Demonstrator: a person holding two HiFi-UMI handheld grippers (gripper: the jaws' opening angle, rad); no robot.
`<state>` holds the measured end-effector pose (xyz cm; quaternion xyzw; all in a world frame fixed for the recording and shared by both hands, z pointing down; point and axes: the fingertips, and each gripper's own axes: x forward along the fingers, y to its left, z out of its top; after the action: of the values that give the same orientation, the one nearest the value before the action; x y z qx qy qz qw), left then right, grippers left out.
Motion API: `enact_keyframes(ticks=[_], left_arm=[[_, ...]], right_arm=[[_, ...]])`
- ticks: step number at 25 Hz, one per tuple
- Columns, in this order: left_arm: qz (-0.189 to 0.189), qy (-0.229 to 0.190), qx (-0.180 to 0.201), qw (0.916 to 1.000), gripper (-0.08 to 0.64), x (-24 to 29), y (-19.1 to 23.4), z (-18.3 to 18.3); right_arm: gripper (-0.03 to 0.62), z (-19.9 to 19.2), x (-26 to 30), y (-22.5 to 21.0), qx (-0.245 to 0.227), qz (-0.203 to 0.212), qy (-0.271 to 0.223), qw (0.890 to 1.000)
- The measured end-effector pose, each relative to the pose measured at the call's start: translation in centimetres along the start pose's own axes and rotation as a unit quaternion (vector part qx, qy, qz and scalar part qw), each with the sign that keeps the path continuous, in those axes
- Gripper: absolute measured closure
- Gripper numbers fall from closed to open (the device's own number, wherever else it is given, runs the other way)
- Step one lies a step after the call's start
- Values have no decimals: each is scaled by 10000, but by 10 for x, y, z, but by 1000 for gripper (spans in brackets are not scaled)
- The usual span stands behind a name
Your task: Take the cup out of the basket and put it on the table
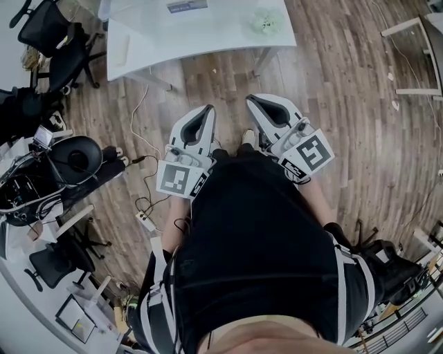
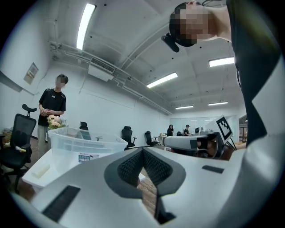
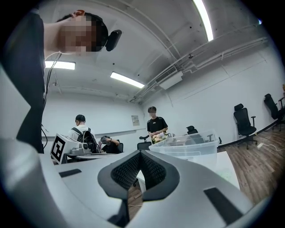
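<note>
The basket is a clear plastic bin (image 2: 84, 147) on a white table (image 1: 201, 34), also seen in the right gripper view (image 3: 187, 149). No cup shows in any view; the bin's contents are too dim to make out. My left gripper (image 1: 208, 109) and right gripper (image 1: 252, 99) are held side by side close to the person's body, above the wooden floor and short of the table's near edge. Both point toward the table. The left gripper (image 2: 142, 151) has its tips together with nothing between them. The right gripper (image 3: 140, 153) is likewise shut and empty.
A small green object (image 1: 266, 21) lies on the table's right part. Black office chairs (image 1: 59, 38) and a cluttered desk (image 1: 28, 180) stand to the left. Cables and a power strip (image 1: 144, 220) lie on the floor. A person (image 3: 156, 127) stands behind the table.
</note>
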<state>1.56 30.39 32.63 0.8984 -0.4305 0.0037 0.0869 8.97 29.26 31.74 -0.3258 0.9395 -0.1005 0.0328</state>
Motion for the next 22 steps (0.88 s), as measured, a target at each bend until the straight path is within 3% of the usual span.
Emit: enact_keyframes(ticks=[14,22], left_arm=[[231,50,12,9997,540,33,-18,-5],[254,-4,20,9997,540,40,25,-1]], right_arm=[[575,-2,-15,-38,24,193,160,9997],[574,-5,23,-45,10,190,200,9996]])
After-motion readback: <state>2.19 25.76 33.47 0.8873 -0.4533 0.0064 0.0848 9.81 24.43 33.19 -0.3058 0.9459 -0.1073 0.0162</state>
